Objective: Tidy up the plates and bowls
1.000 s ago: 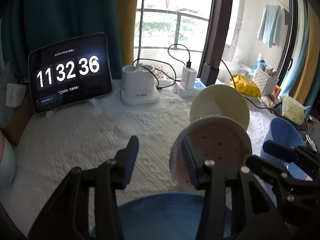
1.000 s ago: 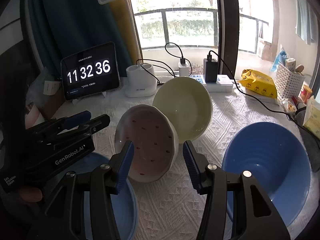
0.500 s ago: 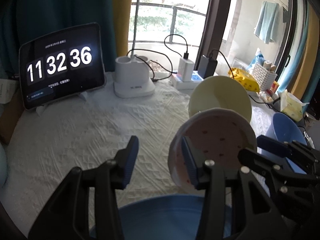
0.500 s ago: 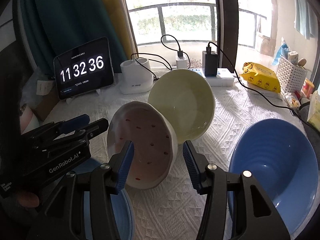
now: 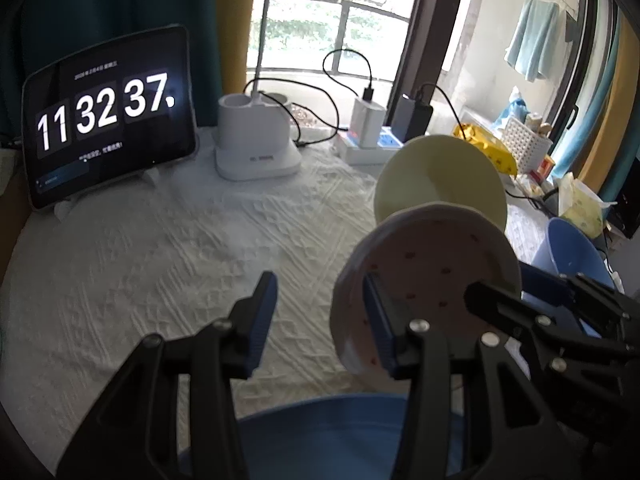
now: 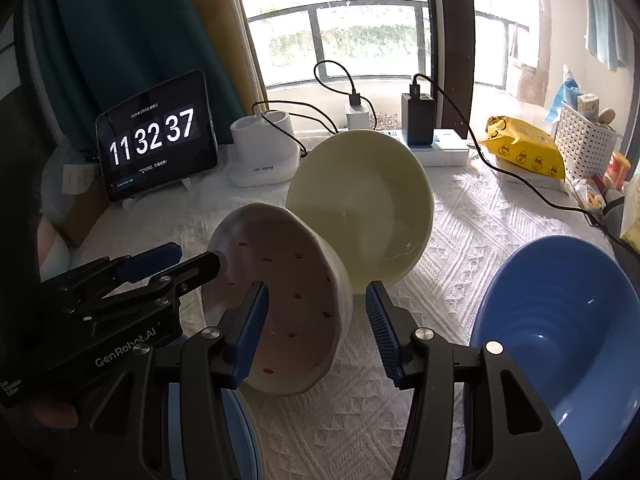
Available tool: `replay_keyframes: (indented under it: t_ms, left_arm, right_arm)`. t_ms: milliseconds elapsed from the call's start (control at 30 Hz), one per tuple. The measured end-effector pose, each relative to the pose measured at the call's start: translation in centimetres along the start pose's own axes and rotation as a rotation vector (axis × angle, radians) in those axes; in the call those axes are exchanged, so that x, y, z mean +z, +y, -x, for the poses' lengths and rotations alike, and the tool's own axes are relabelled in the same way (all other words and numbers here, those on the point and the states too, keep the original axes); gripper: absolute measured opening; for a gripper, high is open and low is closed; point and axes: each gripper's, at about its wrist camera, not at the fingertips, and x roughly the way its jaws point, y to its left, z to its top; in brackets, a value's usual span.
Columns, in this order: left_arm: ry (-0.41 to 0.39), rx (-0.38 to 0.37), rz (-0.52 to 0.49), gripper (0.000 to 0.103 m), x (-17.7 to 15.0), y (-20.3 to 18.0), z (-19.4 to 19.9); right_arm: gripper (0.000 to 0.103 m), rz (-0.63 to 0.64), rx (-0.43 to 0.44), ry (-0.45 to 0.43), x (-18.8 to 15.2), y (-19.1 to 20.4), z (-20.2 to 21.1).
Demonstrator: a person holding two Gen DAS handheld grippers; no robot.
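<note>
White textured tablecloth [image 6: 460,240] by a bright window; a tablet clock [image 6: 156,138] at the back. Both claws, left gripper [image 5: 320,312] and right gripper [image 6: 316,320], gape around the tilted pink bowl [image 6: 280,304], gripping nothing.

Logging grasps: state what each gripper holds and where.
Nothing is clamped. The left gripper and right gripper straddle opposite rims of the tilted pink bowl, jaws open.
</note>
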Motion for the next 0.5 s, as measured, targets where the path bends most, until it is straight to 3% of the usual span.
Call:
replay_keyframes:
  t_ms: [367, 500]
  left_arm:
    - [0.036, -0.012, 0.005, 0.046, 0.2, 0.1, -1.0]
    - [0.053, -0.028, -0.004, 0.046, 0.0, 0.0, -1.2]
  right_arm:
    - [0.053, 0.003, -0.004, -0.007, 0.3, 0.1, -0.3]
    - [0.045, 0.015, -0.008, -0.007, 0.3, 0.3, -0.3]
